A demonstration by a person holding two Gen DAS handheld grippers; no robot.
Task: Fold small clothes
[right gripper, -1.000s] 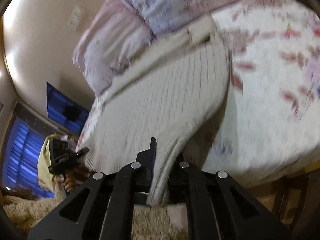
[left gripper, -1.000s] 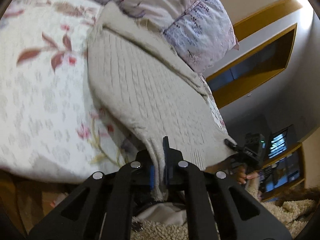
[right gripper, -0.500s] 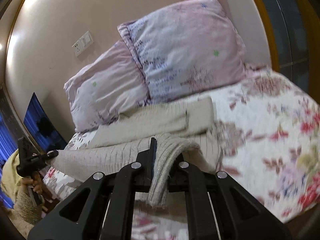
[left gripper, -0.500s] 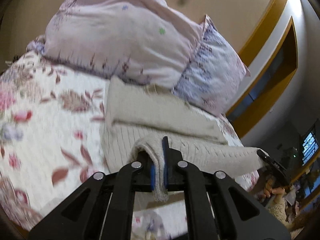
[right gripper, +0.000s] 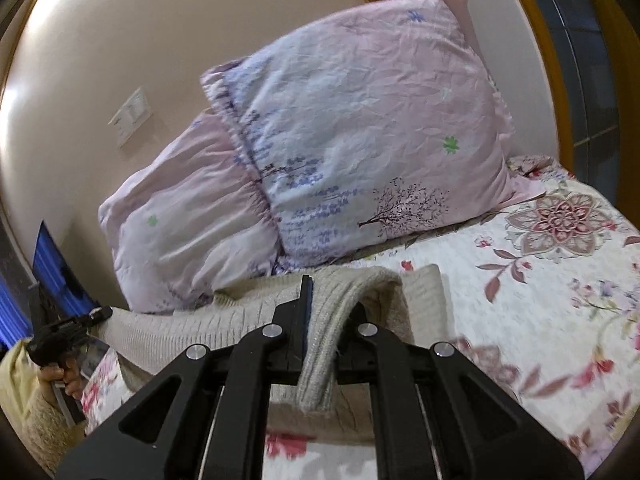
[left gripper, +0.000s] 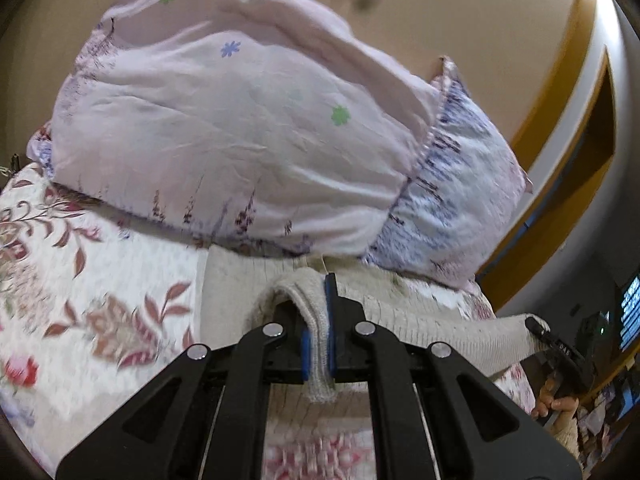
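A beige ribbed knit sweater [left gripper: 424,328] lies on a floral bedspread [left gripper: 100,280], below the pillows. My left gripper [left gripper: 318,320] is shut on one corner of its hem, held above the sweater's far part. My right gripper [right gripper: 324,320] is shut on the other hem corner [right gripper: 320,368]. The hem stretches between the two grippers as a band [right gripper: 180,332]. The right gripper also shows at the right edge of the left wrist view [left gripper: 560,356], and the left gripper at the left edge of the right wrist view [right gripper: 68,332].
Two pink and lilac pillows [left gripper: 240,128] [right gripper: 360,140] lean on the beige wall just beyond the sweater. The floral bedspread [right gripper: 540,280] spreads to either side. A wooden frame [left gripper: 560,184] and a screen [left gripper: 630,312] stand to the right of the bed.
Both grippers have lifted the hem from the bed's near edge and carried it forward over the sweater toward the pillows, folding the lower part over the upper.
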